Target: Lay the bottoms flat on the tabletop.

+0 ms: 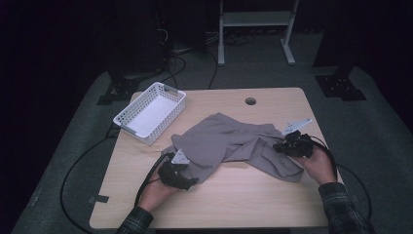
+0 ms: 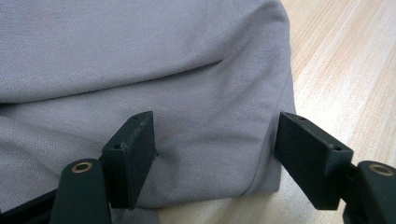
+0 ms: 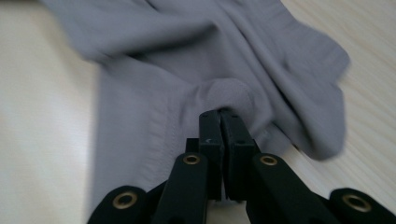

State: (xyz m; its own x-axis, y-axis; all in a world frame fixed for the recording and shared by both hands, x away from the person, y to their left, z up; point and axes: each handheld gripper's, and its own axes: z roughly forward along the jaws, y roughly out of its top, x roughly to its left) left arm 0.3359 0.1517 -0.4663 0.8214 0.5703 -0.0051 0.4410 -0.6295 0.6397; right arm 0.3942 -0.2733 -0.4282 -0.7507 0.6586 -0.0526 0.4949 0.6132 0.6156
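Soft grey garment (creased, woven)

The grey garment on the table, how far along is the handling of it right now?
Early on. Done: the right gripper is shut on a fold of the grey garment. In hand: the left gripper has open jaws straddling a corner of the cloth, not yet pinching it. Left: the garment lies crumpled on the table, neither flattened nor folded, and the white basket beside it holds nothing.
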